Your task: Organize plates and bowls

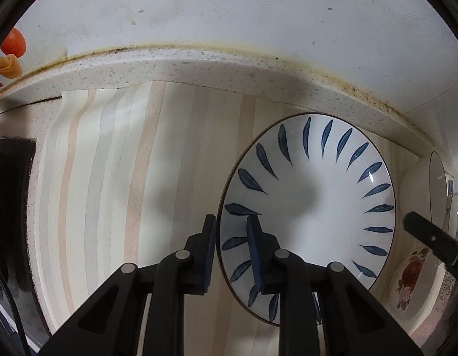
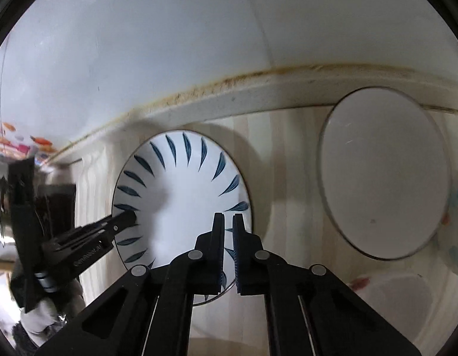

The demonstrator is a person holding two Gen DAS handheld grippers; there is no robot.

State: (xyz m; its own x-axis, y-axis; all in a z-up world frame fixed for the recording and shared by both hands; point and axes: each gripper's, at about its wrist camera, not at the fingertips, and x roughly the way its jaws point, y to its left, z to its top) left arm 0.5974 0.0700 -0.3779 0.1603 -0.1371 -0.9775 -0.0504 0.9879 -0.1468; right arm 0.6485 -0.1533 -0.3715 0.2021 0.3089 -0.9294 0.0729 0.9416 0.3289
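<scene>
A white plate with blue leaf strokes (image 1: 312,195) lies on a striped mat by the counter's back ledge. My left gripper (image 1: 231,219) straddles the plate's left rim, one pad outside and one inside, shut on it. In the right wrist view the same plate (image 2: 181,195) sits left of centre. My right gripper (image 2: 228,216) is closed on its right rim, with the edge running between the pads. Each gripper shows in the other's view: the right one (image 1: 412,222) at the plate's right edge, the left one (image 2: 128,218) at its left edge.
A plain white plate (image 2: 383,172) lies to the right on the mat, with a fish-patterned bowl (image 2: 457,207) beyond it. A floral plate (image 1: 412,276) sits at the lower right. The stained ledge (image 1: 229,68) and wall close the back. A dark object (image 1: 9,192) stands at the left.
</scene>
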